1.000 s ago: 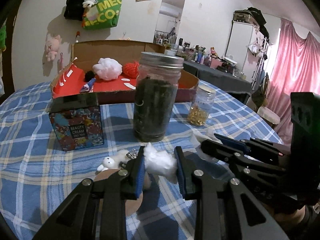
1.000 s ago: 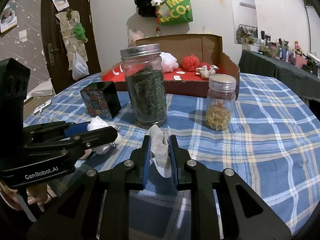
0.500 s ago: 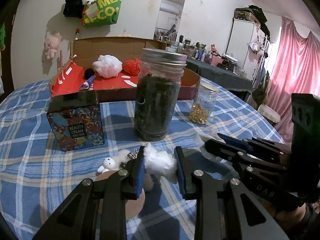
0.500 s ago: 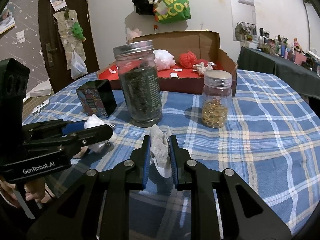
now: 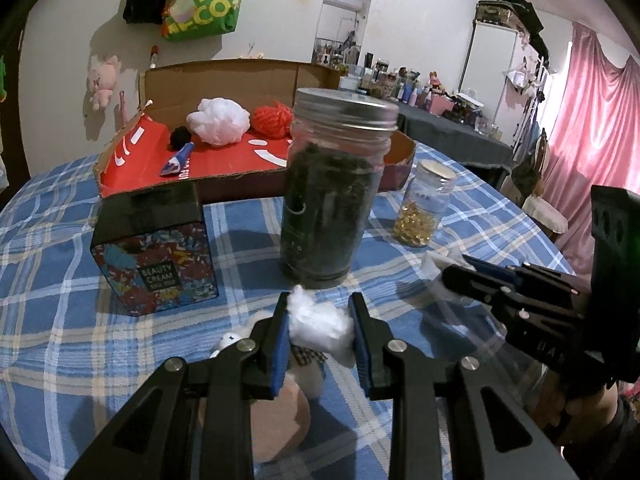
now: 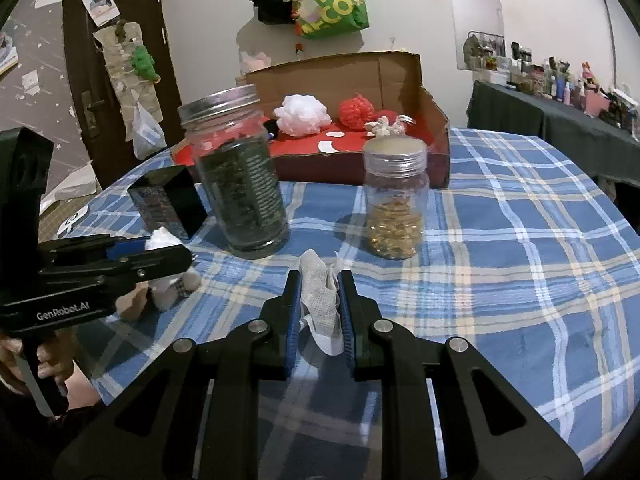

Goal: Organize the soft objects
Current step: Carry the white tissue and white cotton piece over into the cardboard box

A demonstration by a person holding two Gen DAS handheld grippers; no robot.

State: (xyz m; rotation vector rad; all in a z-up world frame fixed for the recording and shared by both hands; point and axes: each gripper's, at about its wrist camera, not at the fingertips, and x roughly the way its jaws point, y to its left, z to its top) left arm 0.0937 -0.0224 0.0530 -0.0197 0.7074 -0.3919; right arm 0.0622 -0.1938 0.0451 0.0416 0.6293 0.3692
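Observation:
My left gripper is shut on a white cotton tuft just above the checked table, in front of the big jar. A small white plush toy lies under its left finger. My right gripper is shut on a white gauze cloth that sticks up between its pads. In each wrist view the other gripper shows at the side: the right gripper and the left gripper. At the back stands an open cardboard box with a red floor, holding a white puff and a red puff.
A tall jar of dark leaves and a small jar of golden capsules stand between the grippers and the box. A black patterned tin sits to the left. A tan round thing lies under the left gripper. The blue checked tablecloth stretches right.
The right gripper has shifted a little to the right with the cloth still in it; the jars slid left in its view. The left gripper holds its tuft almost in place.

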